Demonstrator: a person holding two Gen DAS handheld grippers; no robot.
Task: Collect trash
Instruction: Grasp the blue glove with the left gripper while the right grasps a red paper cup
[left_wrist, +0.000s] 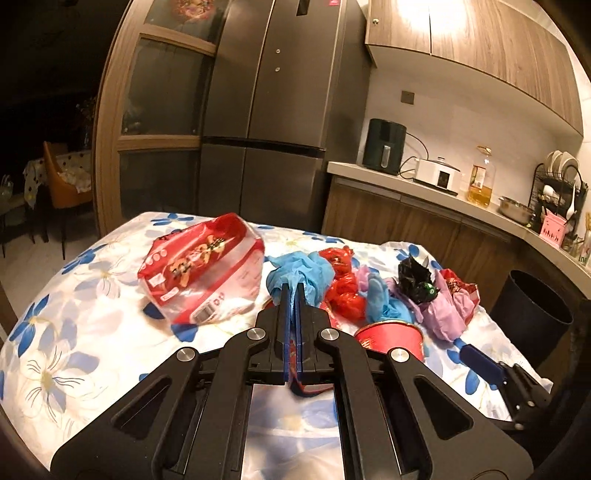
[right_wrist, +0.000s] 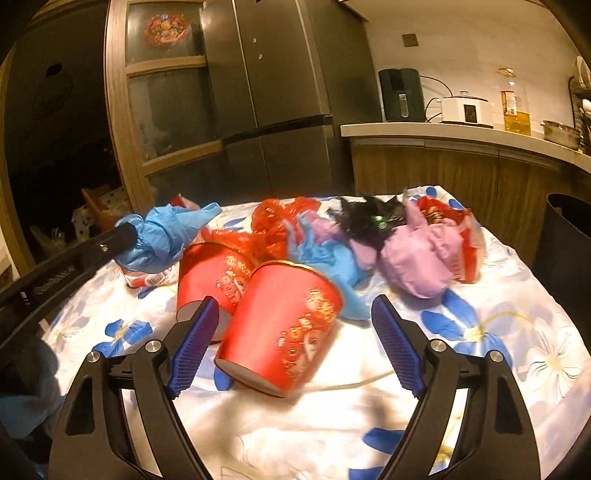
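A blue glove (left_wrist: 295, 273) is pinched in the closed left hand-held gripper (left_wrist: 294, 291), lifted over the table (right_wrist: 535, 306). The right hand-held gripper (right_wrist: 295, 314) is spread wide, empty, around a tipped red cup (right_wrist: 284, 325). A second cup (right_wrist: 214, 273), red wrapper (right_wrist: 273, 218) and purple bag (right_wrist: 421, 258) are crowded behind; a bin (right_wrist: 565, 236) is seen at right.

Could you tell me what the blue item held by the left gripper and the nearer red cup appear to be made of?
Blue item: likely a thin rubbery disposable glove, matte and crumpled, with finger-like lobes. Nearer red cup: probably coated paper, smooth with a slight sheen, gold printing and a pale flat base.
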